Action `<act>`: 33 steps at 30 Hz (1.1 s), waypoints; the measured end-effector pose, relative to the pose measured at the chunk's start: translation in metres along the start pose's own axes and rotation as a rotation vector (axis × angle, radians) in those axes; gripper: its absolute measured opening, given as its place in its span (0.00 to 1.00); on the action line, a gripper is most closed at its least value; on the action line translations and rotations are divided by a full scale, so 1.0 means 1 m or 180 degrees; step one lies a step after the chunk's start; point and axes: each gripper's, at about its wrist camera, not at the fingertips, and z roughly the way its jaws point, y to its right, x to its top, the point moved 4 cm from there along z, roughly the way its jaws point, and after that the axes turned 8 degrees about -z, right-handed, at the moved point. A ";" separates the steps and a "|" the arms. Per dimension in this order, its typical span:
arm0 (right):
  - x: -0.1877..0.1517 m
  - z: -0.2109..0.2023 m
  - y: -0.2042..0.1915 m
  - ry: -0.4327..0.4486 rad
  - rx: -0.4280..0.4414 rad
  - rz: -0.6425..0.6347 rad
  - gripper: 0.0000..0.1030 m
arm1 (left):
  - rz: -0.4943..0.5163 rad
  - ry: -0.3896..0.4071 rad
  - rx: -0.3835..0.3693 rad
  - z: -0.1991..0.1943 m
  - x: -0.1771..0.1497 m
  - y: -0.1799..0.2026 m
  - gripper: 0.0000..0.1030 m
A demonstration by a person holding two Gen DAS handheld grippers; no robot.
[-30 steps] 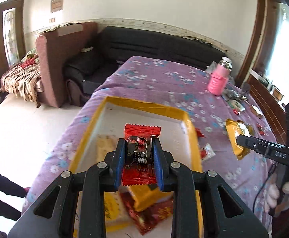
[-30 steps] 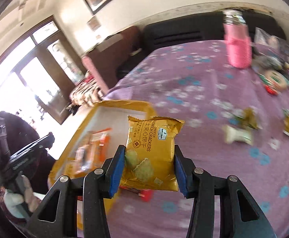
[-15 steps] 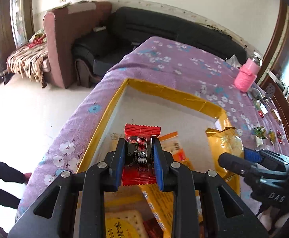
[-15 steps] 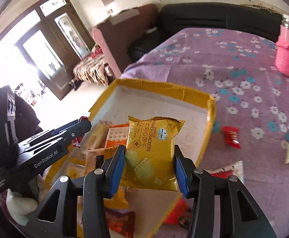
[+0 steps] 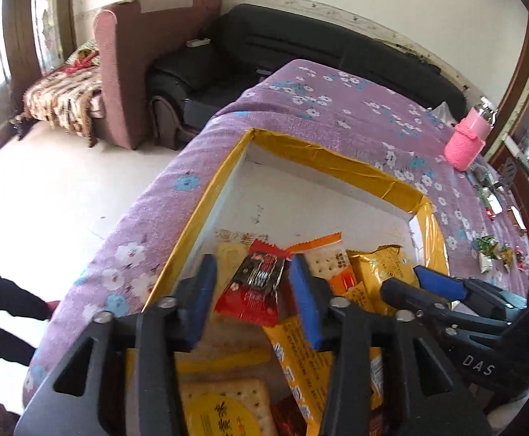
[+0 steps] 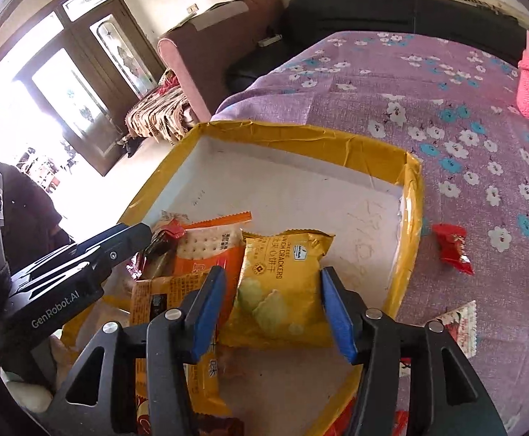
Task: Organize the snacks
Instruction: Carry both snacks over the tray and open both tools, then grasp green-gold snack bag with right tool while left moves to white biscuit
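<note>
The red candy packet [image 5: 255,292] sits tilted between the pads of the left tongs [image 5: 253,298], which have just been opening and no longer pinch it; likewise the yellow cracker packet [image 6: 282,287] lies loose between the just-opened right tongs [image 6: 275,312]. Both hang over the yellow-rimmed box [image 5: 322,160] on the purple tabletop [image 5: 337,109]. The risk, I judge: a wrapper snags on a pad and is dragged out on withdrawal.
</note>
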 end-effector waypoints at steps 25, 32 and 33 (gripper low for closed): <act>-0.079 -0.121 0.042 0.0505 -0.0139 0.0098 0.60 | 0.0530 0.0850 0.0216 -0.143 -0.070 0.090 0.66; -0.101 -0.148 0.087 0.0584 -0.0280 0.0334 0.62 | 0.0732 0.0881 0.0242 -0.147 -0.080 0.116 0.70; -0.103 -0.150 0.092 0.0588 -0.0294 0.0356 0.62 | 0.0755 0.0873 0.0248 -0.146 -0.081 0.119 0.70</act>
